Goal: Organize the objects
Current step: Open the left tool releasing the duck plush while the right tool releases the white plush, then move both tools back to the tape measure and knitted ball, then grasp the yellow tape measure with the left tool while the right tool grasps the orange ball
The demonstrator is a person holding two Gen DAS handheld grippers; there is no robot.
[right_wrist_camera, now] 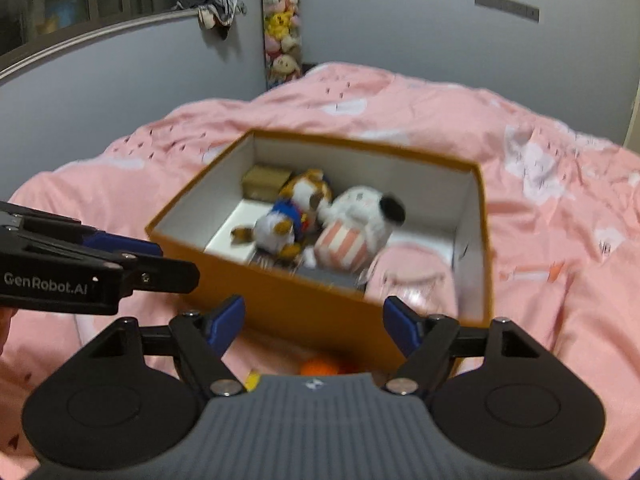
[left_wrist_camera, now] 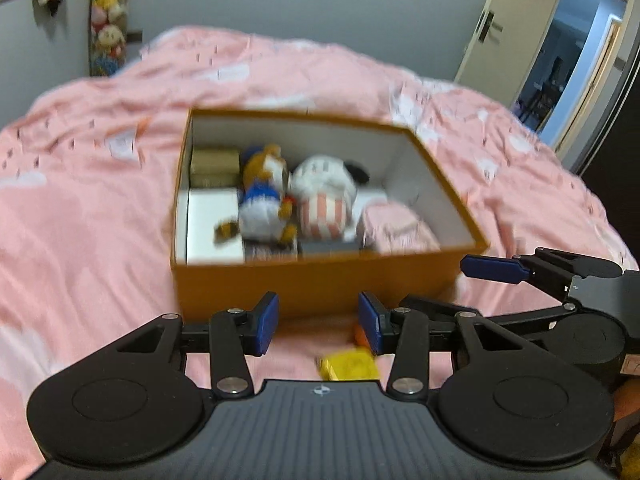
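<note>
An open orange box (left_wrist_camera: pixel 320 284) (right_wrist_camera: pixel 280 304) sits on the pink bed. Inside lie an orange-and-blue plush (left_wrist_camera: pixel 264 196) (right_wrist_camera: pixel 292 212), a white plush in striped pink (left_wrist_camera: pixel 326 196) (right_wrist_camera: pixel 356 224), a tan small box (left_wrist_camera: pixel 214 166) (right_wrist_camera: pixel 266 182) and a pink bundle (left_wrist_camera: pixel 396 228) (right_wrist_camera: pixel 412 276). My left gripper (left_wrist_camera: pixel 318 322) is open and empty in front of the box. A yellow item (left_wrist_camera: pixel 348 364) and an orange item (left_wrist_camera: pixel 359 334) lie just below it. My right gripper (right_wrist_camera: pixel 314 330) is open and empty, above an orange ball (right_wrist_camera: pixel 320 367). Each gripper shows in the other's view, the right one (left_wrist_camera: pixel 496 268) and the left one (right_wrist_camera: pixel 132 256).
The pink duvet (left_wrist_camera: pixel 100 208) covers the whole bed. A hanging column of plush toys (right_wrist_camera: pixel 282 28) is at the grey wall behind. An open door (left_wrist_camera: pixel 560 52) is at the far right. A window ledge with cloth (right_wrist_camera: pixel 216 4) is at the left.
</note>
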